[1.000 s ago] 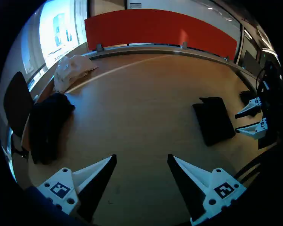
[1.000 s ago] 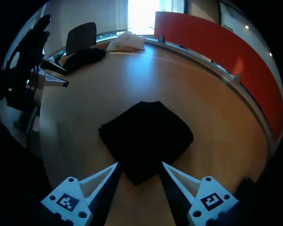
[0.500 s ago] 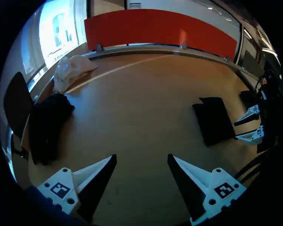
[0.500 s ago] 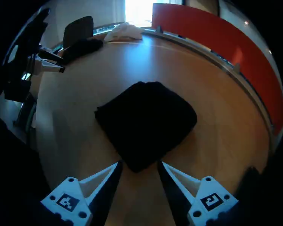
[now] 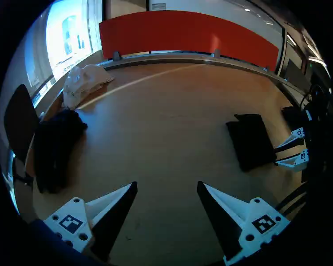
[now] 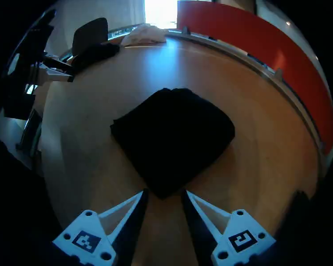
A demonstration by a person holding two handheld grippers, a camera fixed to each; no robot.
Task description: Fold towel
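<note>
My right gripper point(image 6: 164, 194) has its jaws fairly narrow but not clamping anything. The near corner of the folded black towel point(image 6: 173, 137) sits right at their tips. My left gripper point(image 5: 166, 185) is spread wide over the wooden table point(image 5: 166, 124), with the towel well off to the right of those jaws.

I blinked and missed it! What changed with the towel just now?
The right gripper drew its fingers closer together at the near corner of the towel, not gripping it yet. The towel, the left gripper and the table stayed as they were.
</note>
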